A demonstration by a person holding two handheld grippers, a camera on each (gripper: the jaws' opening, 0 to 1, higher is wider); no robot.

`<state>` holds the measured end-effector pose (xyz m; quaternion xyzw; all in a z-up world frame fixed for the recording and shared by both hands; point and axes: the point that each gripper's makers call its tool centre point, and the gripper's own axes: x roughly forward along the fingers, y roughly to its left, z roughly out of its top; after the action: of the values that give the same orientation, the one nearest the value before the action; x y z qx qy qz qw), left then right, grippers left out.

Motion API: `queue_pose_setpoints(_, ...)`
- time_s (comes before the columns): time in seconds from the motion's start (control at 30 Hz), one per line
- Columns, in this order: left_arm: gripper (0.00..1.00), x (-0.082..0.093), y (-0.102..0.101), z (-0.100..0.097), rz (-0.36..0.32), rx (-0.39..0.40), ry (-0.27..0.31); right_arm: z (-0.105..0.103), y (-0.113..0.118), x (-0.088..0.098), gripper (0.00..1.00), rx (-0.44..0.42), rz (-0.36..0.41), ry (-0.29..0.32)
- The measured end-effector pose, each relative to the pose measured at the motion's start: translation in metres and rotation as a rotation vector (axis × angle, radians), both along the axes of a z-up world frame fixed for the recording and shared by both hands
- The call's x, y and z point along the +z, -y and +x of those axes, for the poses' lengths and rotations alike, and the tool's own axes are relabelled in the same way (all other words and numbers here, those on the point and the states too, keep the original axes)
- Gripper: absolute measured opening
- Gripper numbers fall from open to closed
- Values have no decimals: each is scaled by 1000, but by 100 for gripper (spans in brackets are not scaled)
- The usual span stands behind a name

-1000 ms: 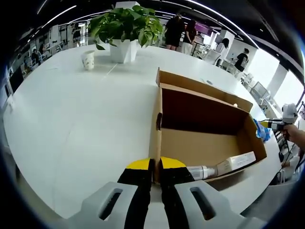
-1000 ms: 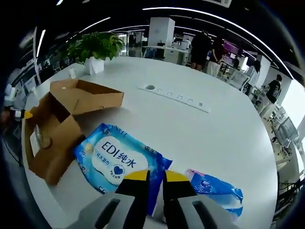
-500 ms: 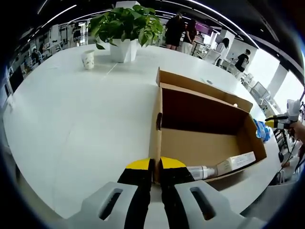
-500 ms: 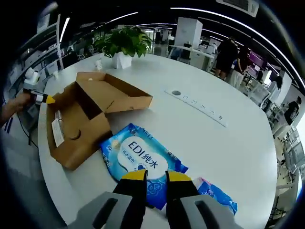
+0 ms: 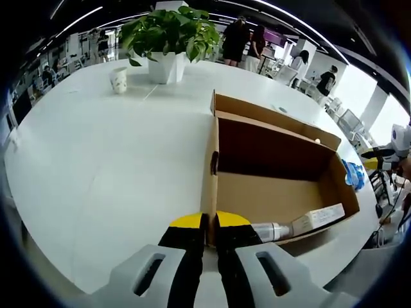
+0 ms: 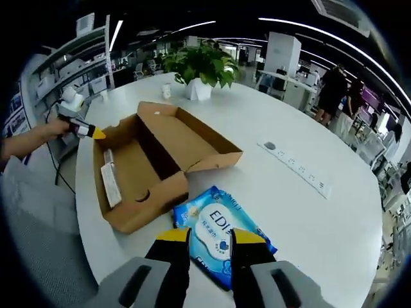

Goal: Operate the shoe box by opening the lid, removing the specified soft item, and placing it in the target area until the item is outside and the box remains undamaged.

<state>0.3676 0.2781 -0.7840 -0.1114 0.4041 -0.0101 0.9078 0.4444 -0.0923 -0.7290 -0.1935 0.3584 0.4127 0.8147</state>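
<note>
- One broad white desk (image 6: 308,212) sits in an open office.
- Brown shoe box (image 6: 151,170) lies open on it, near edge clamped by left tongs (image 5: 209,232).
- Blue wipes pack (image 6: 221,228) rests beside the box; right tongs (image 6: 209,247) hover slightly parted, empty.

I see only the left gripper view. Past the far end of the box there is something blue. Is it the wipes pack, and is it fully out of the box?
Observer: Yes. In the right gripper view the blue wipes pack lies flat on the table, outside the shoe box, near one of its corners.
Operator: Does the right gripper hold it?
Observer: No. The right gripper is open: its jaws stand apart, and the pack shows between them.
</note>
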Motion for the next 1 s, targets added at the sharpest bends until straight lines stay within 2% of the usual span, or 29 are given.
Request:
queue_pose_setpoints(0.1,3,0,0,0,1,-1,-1,-10,-15,2,26,73,6,-11)
queue_pose_setpoints(0.57,3,0,0,1,1,-1,-5,-34,-67,8,32,305,49,-33)
queue_pose_setpoints(1.0,3,-3,-6,5,3,-2,-8,-47,-100,-8,37,475,22,-67)
